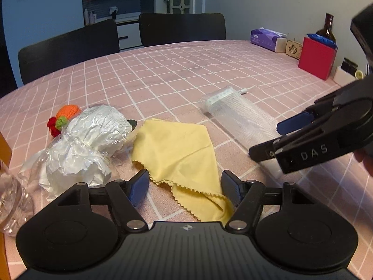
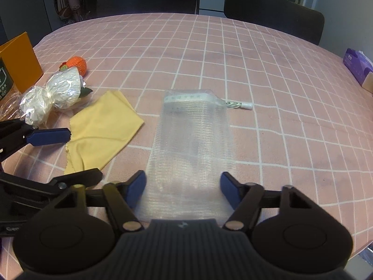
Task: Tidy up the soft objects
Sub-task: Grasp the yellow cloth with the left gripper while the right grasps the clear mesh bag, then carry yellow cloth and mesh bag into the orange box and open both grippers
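On the pink checked table (image 2: 256, 46), near its front edge, a translucent mesh pouch (image 2: 191, 140) lies flat, its banded mouth pointing away and a small white toggle (image 2: 240, 104) on a cord just beyond. Yellow cloth (image 1: 177, 149) lies crumpled just to the pouch's left, apart from it; past that a plastic-wrapped white bundle (image 1: 86, 147), and touching its far side a crocheted orange-and-red toy (image 1: 63, 119). Right tool (image 2: 183, 187): fingers spread wide, straddling the pouch's near end, holding nothing; whether the pads touch the mesh I cannot tell. Left tool (image 1: 185, 187): also wide open and empty, poised over the near corner of the yellow cloth. Judged step: the opening of the gathering, each tool lined up on its own item, nothing yet picked up. Next move likely calls for lowering and pinching thin, limp fabric off a flat surface, so a low angle and a firm close on a fold or edge. Clutter at the right rim: tissue box (image 1: 268, 39), red box (image 1: 317, 57), brown bottle (image 1: 327, 29).
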Motion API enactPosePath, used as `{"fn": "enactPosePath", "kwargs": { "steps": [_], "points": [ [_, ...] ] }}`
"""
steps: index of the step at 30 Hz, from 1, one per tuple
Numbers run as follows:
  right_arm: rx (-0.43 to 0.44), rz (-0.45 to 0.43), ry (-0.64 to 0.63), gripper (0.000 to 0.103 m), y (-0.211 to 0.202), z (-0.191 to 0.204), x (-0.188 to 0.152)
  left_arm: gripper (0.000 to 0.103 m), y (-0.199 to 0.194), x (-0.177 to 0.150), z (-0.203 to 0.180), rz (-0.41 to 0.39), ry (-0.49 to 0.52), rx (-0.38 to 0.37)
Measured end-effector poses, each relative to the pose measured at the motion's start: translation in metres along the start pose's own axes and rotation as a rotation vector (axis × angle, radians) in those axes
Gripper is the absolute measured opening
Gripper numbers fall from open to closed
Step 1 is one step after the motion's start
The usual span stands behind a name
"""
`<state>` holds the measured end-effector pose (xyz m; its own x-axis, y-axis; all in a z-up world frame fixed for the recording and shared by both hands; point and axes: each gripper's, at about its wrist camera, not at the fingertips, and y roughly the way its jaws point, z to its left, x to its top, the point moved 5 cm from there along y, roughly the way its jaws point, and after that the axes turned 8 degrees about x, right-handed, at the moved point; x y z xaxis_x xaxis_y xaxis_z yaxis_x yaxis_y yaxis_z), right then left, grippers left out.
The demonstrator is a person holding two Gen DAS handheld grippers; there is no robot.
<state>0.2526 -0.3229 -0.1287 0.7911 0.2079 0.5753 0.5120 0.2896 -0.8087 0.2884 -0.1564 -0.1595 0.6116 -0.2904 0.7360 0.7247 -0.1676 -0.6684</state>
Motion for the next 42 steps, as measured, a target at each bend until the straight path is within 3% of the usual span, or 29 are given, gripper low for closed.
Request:
{"fn": "enactPosePath", "kwargs": {
  "steps": [3,5,7,8,10,12,21,31,36,42],
  "points": [
    [0.008,-0.005,-0.032,0.04,-0.004,0.005,0.0,0.061,0.001,0.002,0.002,-0.006,-0.005,0.002],
    [0.01,-0.003,-0.063,0.019,-0.005,0.011,-0.001,0.05,0.002,0.004,0.003,-0.006,-0.009,0.006],
    [0.004,0.002,-0.102,0.008,-0.005,0.016,-0.002,0.031,0.003,0.006,0.004,-0.007,-0.017,0.014],
    [0.001,0.004,-0.118,0.003,-0.005,0.018,-0.002,0.027,0.003,0.006,0.004,-0.006,-0.024,0.017],
    [-0.009,0.011,-0.139,0.0,-0.006,0.02,-0.003,0.011,0.002,0.006,0.005,-0.004,-0.03,0.022],
    [-0.003,0.024,-0.13,0.0,-0.007,0.018,-0.004,0.005,0.001,0.005,0.006,-0.002,-0.041,0.02],
    [0.085,0.075,-0.073,0.0,-0.023,0.02,-0.004,0.004,-0.036,-0.01,0.006,-0.014,-0.079,-0.036],
    [0.199,0.124,-0.131,0.0,-0.036,0.059,-0.015,0.004,-0.084,-0.031,0.019,0.018,-0.106,-0.042],
    [0.247,0.099,-0.171,0.0,-0.05,0.078,-0.014,0.004,-0.122,-0.034,0.028,-0.062,-0.16,-0.038],
    [0.29,0.015,-0.212,0.0,-0.083,0.098,-0.008,0.004,-0.165,-0.032,0.045,-0.172,-0.243,0.017]
  ]
}}
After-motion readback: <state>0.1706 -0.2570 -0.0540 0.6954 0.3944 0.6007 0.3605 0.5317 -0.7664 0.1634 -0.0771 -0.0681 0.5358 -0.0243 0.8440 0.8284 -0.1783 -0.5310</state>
